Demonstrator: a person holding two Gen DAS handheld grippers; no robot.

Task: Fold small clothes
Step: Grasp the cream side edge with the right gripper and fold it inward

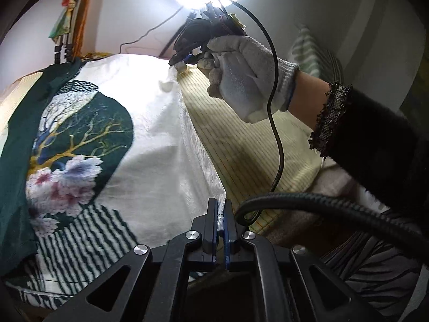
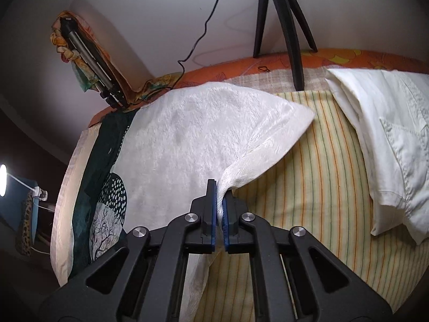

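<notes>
Both claws are pinched tight on one edge of the white fuzzy garment with a dark green printed panel of tree and flowers (image 1: 150,139). Left gripper (image 1: 220,214) bites the hem at 6 o'clock in its own view; right gripper (image 2: 219,209) clamps a twisted corner likewise, and the gloved right hand (image 1: 241,77) shows at 1 o'clock from the left camera. That garment lies spread over the yellow striped bedsheet (image 2: 321,182). Folded white cotton clothing (image 2: 388,145) rests at 3 o'clock, apart from it.
</notes>
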